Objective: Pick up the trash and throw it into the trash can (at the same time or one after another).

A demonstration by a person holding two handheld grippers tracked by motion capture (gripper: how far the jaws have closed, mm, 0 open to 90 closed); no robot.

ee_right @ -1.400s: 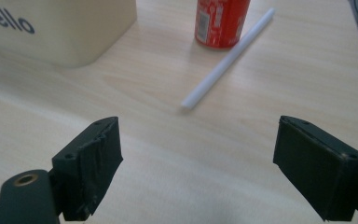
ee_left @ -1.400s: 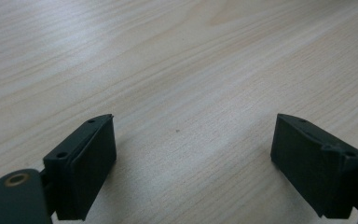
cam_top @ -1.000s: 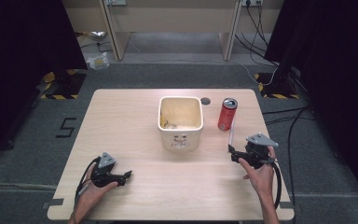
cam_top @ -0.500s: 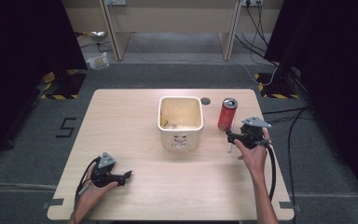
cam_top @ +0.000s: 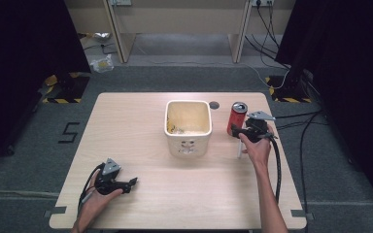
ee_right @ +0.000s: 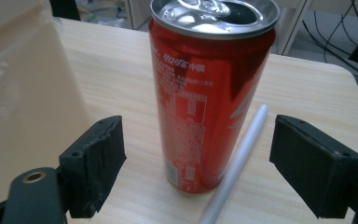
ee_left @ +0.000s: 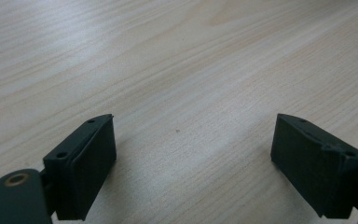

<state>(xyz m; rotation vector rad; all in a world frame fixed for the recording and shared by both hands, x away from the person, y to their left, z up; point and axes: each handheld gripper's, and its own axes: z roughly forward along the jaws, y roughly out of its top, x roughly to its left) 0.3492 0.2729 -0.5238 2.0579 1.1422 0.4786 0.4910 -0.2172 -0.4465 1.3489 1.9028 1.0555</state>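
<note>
The right tool (ee_right: 196,172), its black jaws wide apart and holding nothing, faces an upright, opened, glossy red metal can (ee_right: 209,93) with a pale straw (ee_right: 237,163) lying at its base, which from above stands on the wooden surface (cam_top: 126,141) beside a square cream tub (cam_top: 187,127).

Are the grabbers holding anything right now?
No. The right gripper is open, its jaws on either side of the red can without touching it. The left gripper is open over bare table.
</note>
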